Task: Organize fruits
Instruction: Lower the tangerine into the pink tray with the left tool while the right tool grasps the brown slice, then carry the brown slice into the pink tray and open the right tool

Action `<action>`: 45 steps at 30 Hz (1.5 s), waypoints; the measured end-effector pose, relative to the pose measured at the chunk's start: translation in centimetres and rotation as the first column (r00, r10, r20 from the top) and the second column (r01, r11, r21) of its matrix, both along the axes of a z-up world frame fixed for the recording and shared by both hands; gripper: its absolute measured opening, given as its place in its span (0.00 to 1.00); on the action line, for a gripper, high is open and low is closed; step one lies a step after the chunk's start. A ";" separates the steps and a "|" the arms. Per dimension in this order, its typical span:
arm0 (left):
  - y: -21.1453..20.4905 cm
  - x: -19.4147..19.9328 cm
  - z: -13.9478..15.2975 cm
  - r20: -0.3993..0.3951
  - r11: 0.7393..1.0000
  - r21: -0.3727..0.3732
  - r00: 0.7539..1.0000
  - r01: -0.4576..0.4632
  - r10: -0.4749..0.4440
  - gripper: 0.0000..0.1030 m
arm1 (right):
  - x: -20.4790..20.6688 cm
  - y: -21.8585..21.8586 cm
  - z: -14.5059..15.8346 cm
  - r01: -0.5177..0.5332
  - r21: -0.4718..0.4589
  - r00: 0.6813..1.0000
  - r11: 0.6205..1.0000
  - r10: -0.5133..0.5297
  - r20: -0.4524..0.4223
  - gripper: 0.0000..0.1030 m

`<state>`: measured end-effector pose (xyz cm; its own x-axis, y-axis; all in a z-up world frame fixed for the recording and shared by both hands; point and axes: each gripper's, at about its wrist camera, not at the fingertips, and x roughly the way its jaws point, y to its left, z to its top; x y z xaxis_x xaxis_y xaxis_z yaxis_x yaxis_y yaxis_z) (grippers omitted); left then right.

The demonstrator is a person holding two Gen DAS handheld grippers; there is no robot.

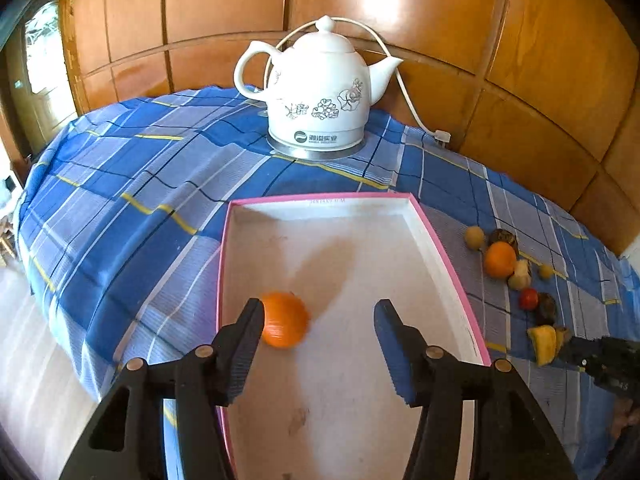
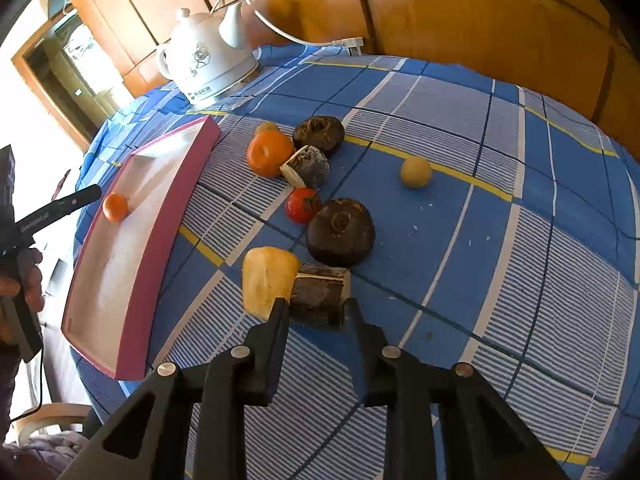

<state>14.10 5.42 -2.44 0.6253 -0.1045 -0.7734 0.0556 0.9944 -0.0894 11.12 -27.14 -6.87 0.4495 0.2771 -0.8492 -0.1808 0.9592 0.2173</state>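
Note:
A pink-rimmed white tray lies on the blue plaid tablecloth. A small orange sits in it beside my left gripper's left finger, blurred. My left gripper is open above the tray; it also shows in the right wrist view near the same orange. My right gripper stands open around a brown bark-like chunk, its fingers at both sides. A yellow piece touches the chunk. Beyond lie two dark round fruits, a red tomato, a bigger orange and a pale ball.
A white ceramic kettle with a cord stands at the table's back. Wooden wall panels rise behind the table. The fruit pile shows right of the tray in the left wrist view. The table edge falls away on the left, by the tray.

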 end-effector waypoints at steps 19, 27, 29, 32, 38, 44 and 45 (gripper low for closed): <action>-3.8 -7.4 0.2 0.032 1.000 0.027 0.999 0.003 -0.004 0.74 | -3.6 0.0 2.8 0.039 -0.034 0.999 0.999 -0.038 0.038 0.26; -2.4 -8.3 -0.1 0.034 1.000 0.004 0.999 -0.016 0.016 0.75 | -5.1 4.0 5.0 -0.045 0.070 0.996 0.997 0.039 0.080 0.26; -2.0 -8.4 -0.2 0.037 1.000 0.000 0.999 -0.022 0.022 0.75 | -4.8 5.8 5.3 -0.084 0.088 0.994 0.993 0.077 0.082 0.26; -1.5 -8.6 -0.2 0.041 0.999 -0.006 0.999 -0.034 0.034 0.78 | -3.8 8.9 5.3 -0.143 0.084 0.987 0.986 0.136 0.080 0.26; 0.1 -8.7 -0.7 0.030 0.997 -0.037 0.998 -0.063 0.064 0.79 | -0.3 14.6 4.4 -0.215 0.089 0.976 0.973 0.211 0.051 0.26; 1.5 -9.2 -0.7 0.055 0.994 -0.069 0.995 -0.084 0.088 0.82 | 3.4 18.3 3.8 -0.207 0.139 0.978 0.969 0.204 0.034 0.27; 1.7 -9.3 -0.5 0.070 0.994 -0.072 0.993 -0.087 0.092 0.82 | 3.8 18.7 3.9 -0.202 0.142 0.979 0.969 0.198 0.041 0.27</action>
<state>4.75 7.09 -2.96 0.6892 -0.0971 -0.7180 -0.0244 0.9873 -0.1569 14.96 -8.47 -2.93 0.3944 0.4824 -0.7822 -0.3729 0.8619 0.3435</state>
